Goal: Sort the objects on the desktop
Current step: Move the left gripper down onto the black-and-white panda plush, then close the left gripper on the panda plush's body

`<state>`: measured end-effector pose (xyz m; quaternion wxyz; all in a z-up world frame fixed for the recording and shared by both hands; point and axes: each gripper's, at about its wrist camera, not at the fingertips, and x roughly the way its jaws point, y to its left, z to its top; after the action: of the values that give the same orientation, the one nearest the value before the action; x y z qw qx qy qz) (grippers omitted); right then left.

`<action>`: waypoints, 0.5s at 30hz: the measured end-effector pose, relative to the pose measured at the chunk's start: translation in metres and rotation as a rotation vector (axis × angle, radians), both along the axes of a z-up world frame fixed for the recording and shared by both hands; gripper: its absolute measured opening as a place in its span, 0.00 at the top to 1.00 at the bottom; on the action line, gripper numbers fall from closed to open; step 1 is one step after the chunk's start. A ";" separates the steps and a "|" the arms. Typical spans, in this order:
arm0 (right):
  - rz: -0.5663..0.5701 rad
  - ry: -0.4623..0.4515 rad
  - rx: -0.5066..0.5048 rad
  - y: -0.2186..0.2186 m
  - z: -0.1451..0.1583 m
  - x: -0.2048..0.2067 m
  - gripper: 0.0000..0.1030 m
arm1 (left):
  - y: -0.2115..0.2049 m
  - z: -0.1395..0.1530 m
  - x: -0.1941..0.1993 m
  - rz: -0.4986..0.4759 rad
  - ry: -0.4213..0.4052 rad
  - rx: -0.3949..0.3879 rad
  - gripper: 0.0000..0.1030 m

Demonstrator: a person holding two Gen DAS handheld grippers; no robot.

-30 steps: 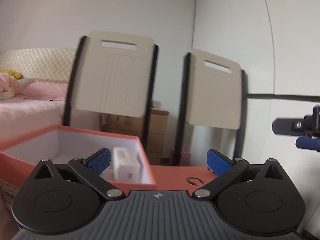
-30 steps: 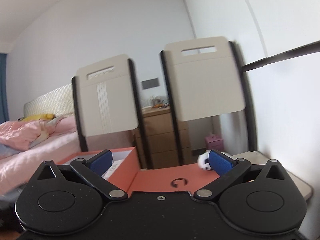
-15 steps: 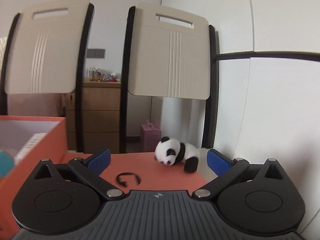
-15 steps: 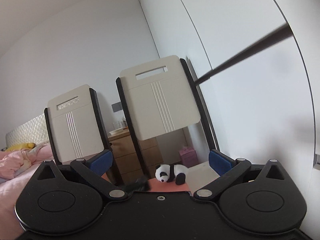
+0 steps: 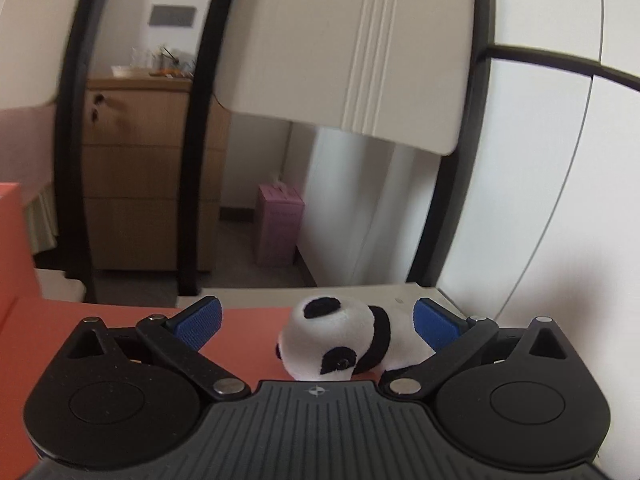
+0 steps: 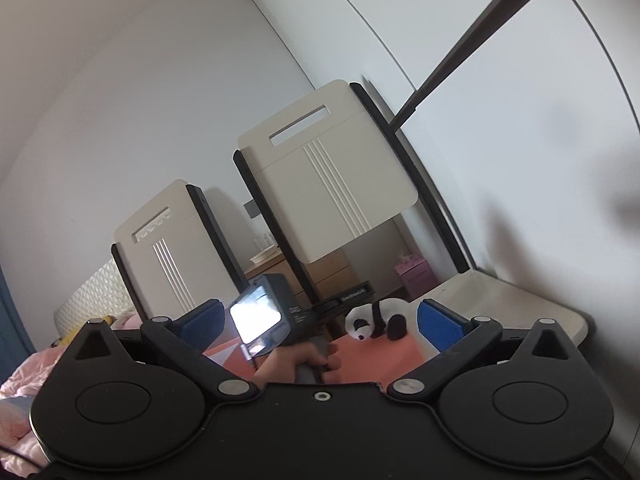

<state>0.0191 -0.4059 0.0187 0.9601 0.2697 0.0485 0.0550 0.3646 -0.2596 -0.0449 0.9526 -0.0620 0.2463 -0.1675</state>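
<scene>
A small black-and-white panda plush lies on its side where the orange sheet meets the white table top. My left gripper is open and low over the table. The panda sits between its blue pads, closer to the right pad, and I cannot tell whether they touch. From behind, the right wrist view shows the panda and a hand holding the left gripper's camera unit. My right gripper is open, tilted, and holds nothing.
An orange box stands at the far left. Two cream chair backs rise behind the table. Beyond them are a wooden drawer cabinet and a pink box on the floor. A white wall closes the right side.
My left gripper swung right, away from the orange box, and moved in until the panda lay between its open fingers. The right gripper turned right and tilted; the left gripper now shows in its view.
</scene>
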 end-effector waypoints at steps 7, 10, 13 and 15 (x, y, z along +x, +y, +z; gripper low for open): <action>0.033 0.019 0.026 0.004 -0.002 0.005 0.01 | -0.002 -0.015 0.016 -0.046 0.049 -0.017 0.04; 0.033 0.022 0.032 0.003 -0.002 0.005 0.01 | -0.002 -0.019 0.019 -0.067 0.078 -0.047 0.12; 0.033 0.030 0.045 0.000 -0.003 0.007 0.01 | -0.003 -0.020 0.014 -0.084 0.067 -0.050 0.18; 0.013 0.039 0.030 -0.001 -0.002 0.008 0.01 | -0.006 -0.018 0.011 -0.084 0.067 -0.045 0.26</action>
<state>0.0271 -0.4068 0.0164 0.9545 0.2849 0.0680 0.0569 0.3754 -0.2653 -0.0628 0.9342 -0.0783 0.2768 -0.2108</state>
